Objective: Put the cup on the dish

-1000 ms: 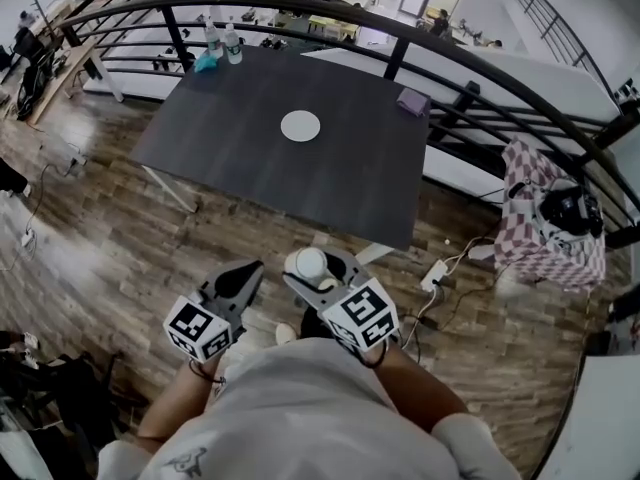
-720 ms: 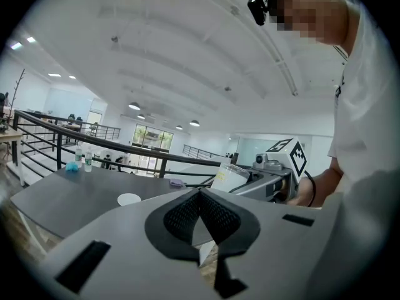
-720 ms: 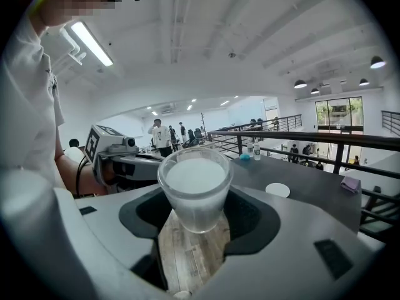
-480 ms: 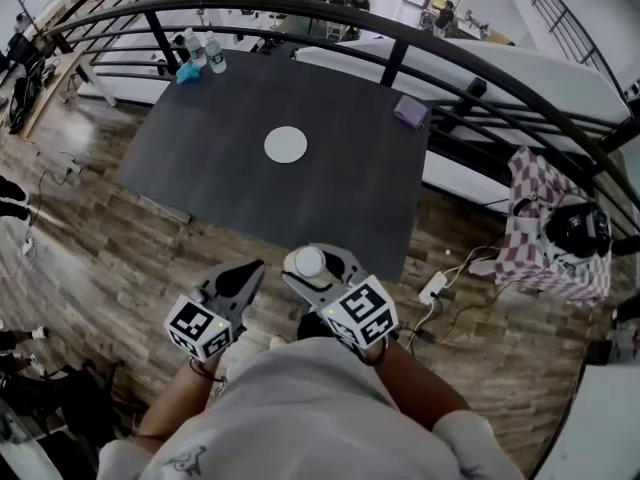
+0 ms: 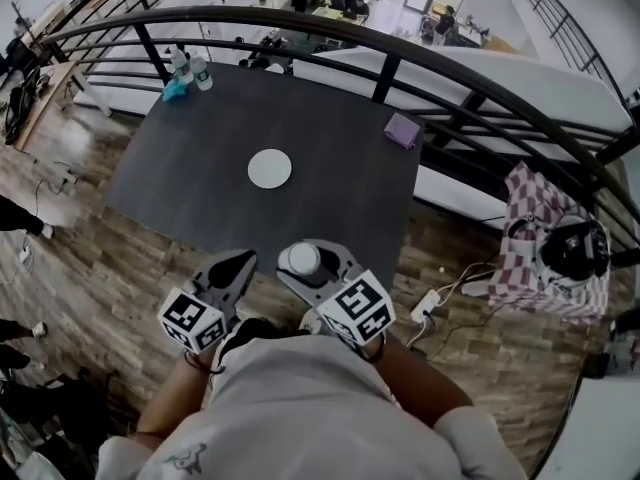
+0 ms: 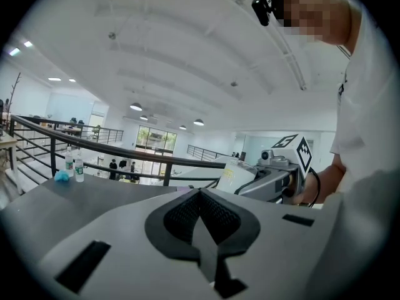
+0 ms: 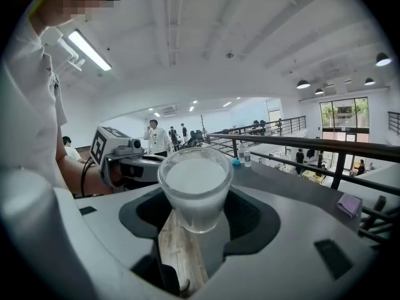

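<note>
A white frosted cup (image 5: pixel 301 259) (image 7: pixel 195 191) is held upright between the jaws of my right gripper (image 5: pixel 308 265) (image 7: pixel 197 220), which is shut on it. It hangs over the wooden floor just short of the table's near edge. The white round dish (image 5: pixel 269 168) lies in the middle of the dark table (image 5: pixel 180 173), well ahead of both grippers. My left gripper (image 5: pixel 235 268) (image 6: pixel 201 214) is beside the right one, jaws shut with nothing between them. The cup (image 6: pixel 232 175) and right gripper also show at the right of the left gripper view.
Two water bottles (image 5: pixel 192 68) and a blue thing (image 5: pixel 175 90) stand at the table's far left corner, a purple cloth (image 5: pixel 402 129) at its far right. A black railing (image 5: pixel 400 48) curves behind the table. A checkered bag (image 5: pixel 545 238) and floor cables (image 5: pixel 440 298) lie at the right.
The table and dish have drawn nearer and lower in the head view as I step toward them. Both grippers keep their pose, the cup still held.
</note>
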Demonstrator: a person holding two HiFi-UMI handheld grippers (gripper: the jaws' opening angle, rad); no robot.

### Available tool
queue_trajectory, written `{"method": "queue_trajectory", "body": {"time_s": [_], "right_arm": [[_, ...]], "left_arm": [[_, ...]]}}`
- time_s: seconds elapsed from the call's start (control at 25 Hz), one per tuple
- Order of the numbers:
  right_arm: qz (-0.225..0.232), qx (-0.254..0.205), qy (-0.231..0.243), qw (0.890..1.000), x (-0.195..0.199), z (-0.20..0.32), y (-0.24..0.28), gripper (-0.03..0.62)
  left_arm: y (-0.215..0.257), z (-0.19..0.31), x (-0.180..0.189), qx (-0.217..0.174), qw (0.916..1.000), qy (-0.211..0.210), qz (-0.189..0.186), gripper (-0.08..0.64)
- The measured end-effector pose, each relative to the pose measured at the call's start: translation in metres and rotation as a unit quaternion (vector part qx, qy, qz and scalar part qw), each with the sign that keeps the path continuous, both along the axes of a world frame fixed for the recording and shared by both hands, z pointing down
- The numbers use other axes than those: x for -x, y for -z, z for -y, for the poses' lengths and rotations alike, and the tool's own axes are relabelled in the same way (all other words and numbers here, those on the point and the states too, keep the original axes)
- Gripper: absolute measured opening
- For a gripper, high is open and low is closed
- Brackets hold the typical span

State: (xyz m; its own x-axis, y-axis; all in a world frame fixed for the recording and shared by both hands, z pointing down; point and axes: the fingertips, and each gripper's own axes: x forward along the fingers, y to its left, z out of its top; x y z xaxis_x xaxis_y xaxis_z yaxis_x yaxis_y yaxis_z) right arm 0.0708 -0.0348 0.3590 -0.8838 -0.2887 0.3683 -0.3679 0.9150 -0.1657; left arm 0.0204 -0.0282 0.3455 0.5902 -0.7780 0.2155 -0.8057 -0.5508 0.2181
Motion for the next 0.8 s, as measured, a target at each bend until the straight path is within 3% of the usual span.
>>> {"method": "queue_trajectory", "body": {"time_s": [0.44,0.8], "right_arm": [[-0.003,-0.005,-0.019,1.000,0.016,0.051,0.004,0.265],[-0.021,0.012,-0.062,0.998,0.053,0.127,-0.025,0.265]], "left_arm": [[0.005,0.062,0.010,-0.008,0.9996,-0.024,-0.011,0.008],[-0.011,0.137,0.042,-0.007,0.9969,-0.075,0.021,0.008]]}}
